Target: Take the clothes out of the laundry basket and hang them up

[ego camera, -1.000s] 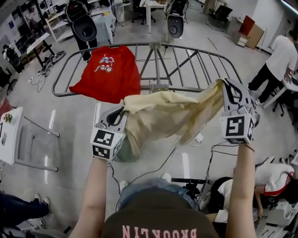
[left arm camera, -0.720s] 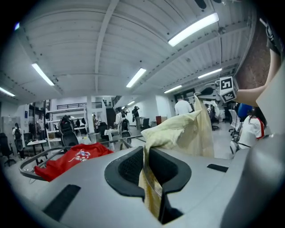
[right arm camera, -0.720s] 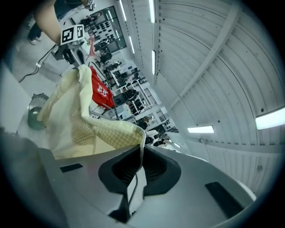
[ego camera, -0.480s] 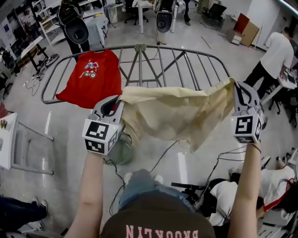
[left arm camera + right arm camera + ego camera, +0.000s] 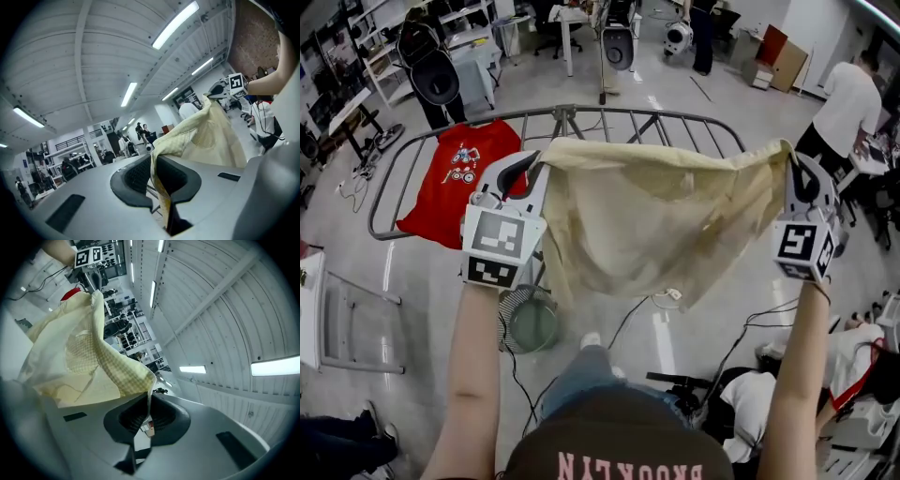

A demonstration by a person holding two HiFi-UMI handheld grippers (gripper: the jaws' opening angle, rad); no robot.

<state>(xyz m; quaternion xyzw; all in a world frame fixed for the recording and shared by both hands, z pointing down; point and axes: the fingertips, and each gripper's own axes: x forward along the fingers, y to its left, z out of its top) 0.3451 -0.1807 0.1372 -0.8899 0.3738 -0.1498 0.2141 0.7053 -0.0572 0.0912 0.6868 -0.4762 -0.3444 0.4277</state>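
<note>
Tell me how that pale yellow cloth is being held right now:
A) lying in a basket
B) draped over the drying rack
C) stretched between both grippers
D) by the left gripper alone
C: the left gripper and the right gripper each pinch one upper corner of the pale yellow cloth, so it hangs spread out in the air between them.

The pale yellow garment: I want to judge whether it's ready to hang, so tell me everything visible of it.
The pale yellow garment looks like thin cloth with a fine check. It is spread wide in the air, top edge taut, the rest sagging in folds. The left gripper pinches one top corner, the right gripper the other. The drying rack shows behind it.
</note>
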